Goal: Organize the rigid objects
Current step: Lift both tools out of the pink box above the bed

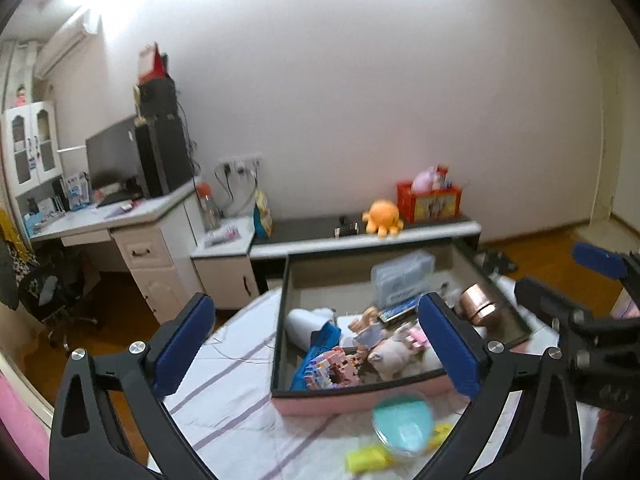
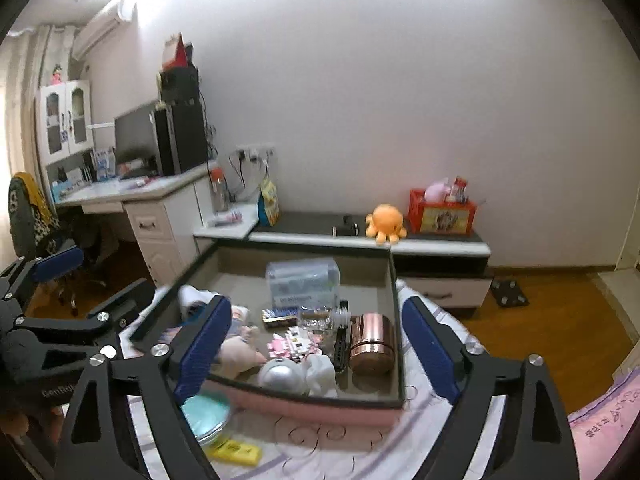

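i hold my left gripper [image 1: 320, 344] wide apart with nothing between its blue pads [image 1: 182, 344], and my right gripper [image 2: 320, 352] is wide apart too, holding nothing. both hang over the near side of the pink box [image 2: 320, 408], which sits on the white cloth with stripes [image 1: 240, 420]. the box is full of small things. the shiny copper can [image 2: 370, 344] lies in the right part of the box, near the right wall, and its long side runs from the near edge to the far edge. the silver ball [image 2: 280, 374] sits by the near wall, touching a white soft thing. the clear plastic case [image 2: 302, 282] stands at the far side. the block toy [image 1: 328, 368] lies in the near left part. outside the box, just by its near wall, are a round teal lid [image 1: 402, 424] and a yellow piece [image 2: 236, 450] lying flat on the cloth. the lid is blurry. far behind, an orange octopus toy [image 2: 384, 220] sits on a low cabinet.
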### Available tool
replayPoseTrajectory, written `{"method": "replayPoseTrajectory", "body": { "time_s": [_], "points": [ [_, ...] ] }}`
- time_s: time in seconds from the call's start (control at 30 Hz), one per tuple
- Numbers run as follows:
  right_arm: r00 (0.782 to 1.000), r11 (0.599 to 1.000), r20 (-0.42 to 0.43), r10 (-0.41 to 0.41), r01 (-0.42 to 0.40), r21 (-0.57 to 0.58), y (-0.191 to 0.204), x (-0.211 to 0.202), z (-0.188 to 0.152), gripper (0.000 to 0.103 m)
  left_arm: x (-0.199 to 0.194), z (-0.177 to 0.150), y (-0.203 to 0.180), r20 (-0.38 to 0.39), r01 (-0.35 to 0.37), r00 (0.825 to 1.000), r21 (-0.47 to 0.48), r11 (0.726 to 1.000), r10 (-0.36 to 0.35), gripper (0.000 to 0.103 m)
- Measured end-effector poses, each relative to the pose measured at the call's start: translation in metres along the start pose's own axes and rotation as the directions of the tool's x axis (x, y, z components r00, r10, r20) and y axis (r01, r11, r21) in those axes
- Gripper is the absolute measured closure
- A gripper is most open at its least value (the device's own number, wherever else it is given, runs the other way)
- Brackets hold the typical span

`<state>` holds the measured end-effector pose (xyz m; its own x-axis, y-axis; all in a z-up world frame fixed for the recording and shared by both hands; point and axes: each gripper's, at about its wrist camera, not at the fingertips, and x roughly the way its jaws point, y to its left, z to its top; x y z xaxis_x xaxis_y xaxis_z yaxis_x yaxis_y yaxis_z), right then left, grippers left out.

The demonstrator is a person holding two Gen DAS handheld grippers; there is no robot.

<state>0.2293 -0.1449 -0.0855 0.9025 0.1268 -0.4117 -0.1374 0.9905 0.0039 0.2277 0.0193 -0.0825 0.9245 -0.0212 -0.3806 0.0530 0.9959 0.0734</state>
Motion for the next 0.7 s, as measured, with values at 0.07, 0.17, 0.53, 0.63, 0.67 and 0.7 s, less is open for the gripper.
{"method": "replayPoseTrajectory", "body": {
  "time_s": [0.07,0.17,0.53,0.63,0.67,0.7],
  "points": [
    [0.999,1.0,0.043,0.005,-0.004,-0.007,0.004,-0.025,0.002,0.0,-0.027,0.003,0.003,0.045,-0.008,0.999,-0.02,1.0,0.009,0.0],
    [0.994,1.0,0.108,0.016,-0.015,-0.014,0.013,-0.074,0.003,0.0,-0.07,0.003,0.005,0.107,-0.014,0.994,-0.029,0.999,0.017,0.0],
    [0.971,0.999,0.239,-0.003,0.012,-0.035,0.041,-0.181,-0.017,0.0,-0.191,-0.018,0.003,0.253,-0.055,0.965,-0.04,0.998,0.063,0.0],
    [0.968,0.999,0.251,-0.012,0.02,-0.029,0.044,-0.199,-0.026,0.0,-0.208,-0.025,0.003,0.261,-0.055,0.963,-0.035,0.998,0.062,0.0],
    [0.968,1.0,0.252,-0.011,0.017,-0.024,0.045,-0.203,-0.028,0.0,-0.212,-0.027,0.004,0.266,-0.053,0.962,-0.036,0.998,0.061,0.0],
    [0.966,1.0,0.257,-0.009,0.015,-0.02,0.045,-0.206,-0.029,0.0,-0.217,-0.029,0.005,0.271,-0.052,0.961,-0.038,0.998,0.06,0.0]
  ]
}}
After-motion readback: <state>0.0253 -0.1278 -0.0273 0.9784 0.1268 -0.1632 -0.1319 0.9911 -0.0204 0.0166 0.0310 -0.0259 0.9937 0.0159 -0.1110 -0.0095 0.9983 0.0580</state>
